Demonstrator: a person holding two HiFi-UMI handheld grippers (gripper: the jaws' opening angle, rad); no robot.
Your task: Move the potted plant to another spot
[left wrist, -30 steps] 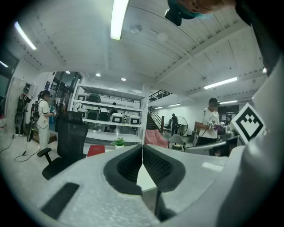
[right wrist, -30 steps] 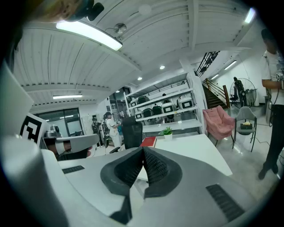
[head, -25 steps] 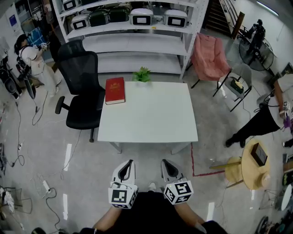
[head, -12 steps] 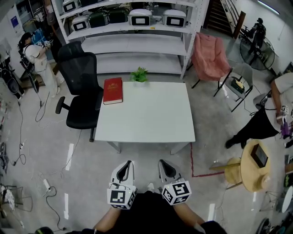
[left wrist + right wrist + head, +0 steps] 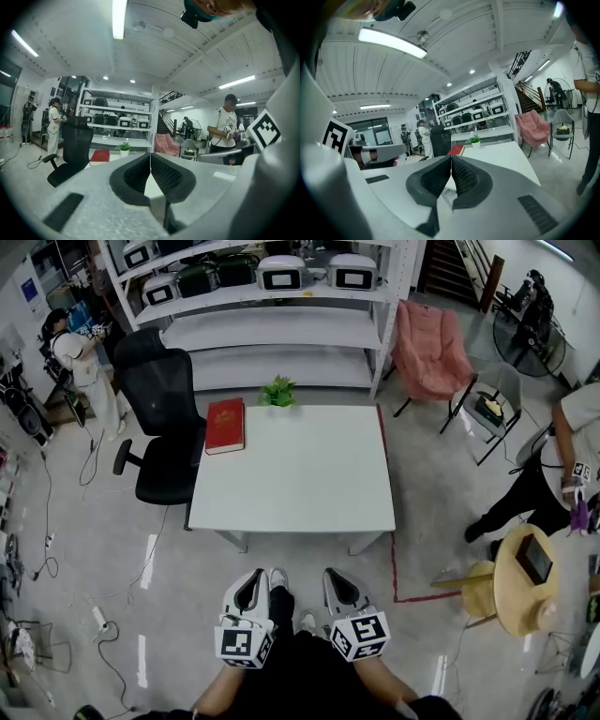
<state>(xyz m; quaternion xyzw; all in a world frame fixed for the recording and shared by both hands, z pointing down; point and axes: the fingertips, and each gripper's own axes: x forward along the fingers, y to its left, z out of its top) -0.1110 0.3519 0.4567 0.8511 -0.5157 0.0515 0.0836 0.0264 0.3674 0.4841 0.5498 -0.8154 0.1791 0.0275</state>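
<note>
A small green potted plant [image 5: 277, 392] in a white pot stands at the far edge of the white table [image 5: 300, 474]. It also shows far off as the plant [image 5: 124, 148] in the left gripper view and the plant [image 5: 474, 140] in the right gripper view. My left gripper [image 5: 251, 589] and right gripper [image 5: 339, 589] are held close to my body, well short of the table's near edge. Both are shut with nothing between their jaws.
A red book [image 5: 225, 425] lies on the table's far left corner. A black office chair [image 5: 167, 418] stands left of the table, white shelving [image 5: 272, 315] behind it, a pink chair [image 5: 429, 352] at back right. People stand at the far left and right.
The view has shifted slightly: the table and plant sit a little farther up and left. My foot now shows between the grippers. Both grippers stay shut near my body.
</note>
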